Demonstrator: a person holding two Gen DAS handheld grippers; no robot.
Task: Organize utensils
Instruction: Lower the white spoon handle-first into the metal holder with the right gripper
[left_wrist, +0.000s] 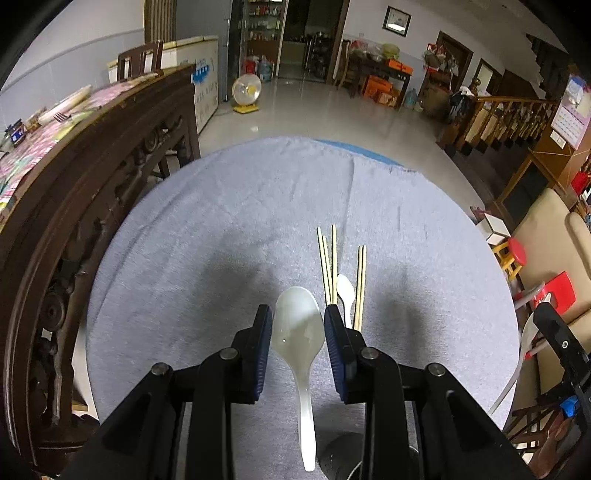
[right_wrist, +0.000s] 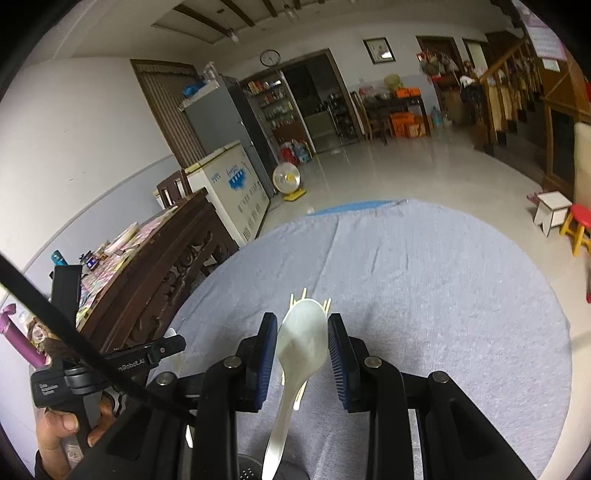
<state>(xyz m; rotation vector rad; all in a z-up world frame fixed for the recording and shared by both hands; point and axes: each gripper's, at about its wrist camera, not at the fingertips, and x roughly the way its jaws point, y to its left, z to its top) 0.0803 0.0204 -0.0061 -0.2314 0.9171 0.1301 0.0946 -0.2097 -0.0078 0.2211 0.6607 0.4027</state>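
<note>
White spoon (left_wrist: 299, 328), glossy, translucent, clamped in left gripper (left_wrist: 297, 325); right gripper (right_wrist: 302, 332) clamps another spoon (right_wrist: 303, 339)

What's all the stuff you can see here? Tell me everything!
cloth: 1, grey, spread across the middle
chopsticks: 5, pale wood, on cloth
small spoon: 1, white, on cloth among chopsticks
holder: 1, black, near edge, mostly hidden
sideboard: 1, dark wood, left of cloth
left spoon: 1, white, in left gripper
right spoon: 1, white, in right gripper
left gripper: 1, black, blue pads, holding left spoon
right gripper: 1, black, blue pads, holding right spoon
</note>
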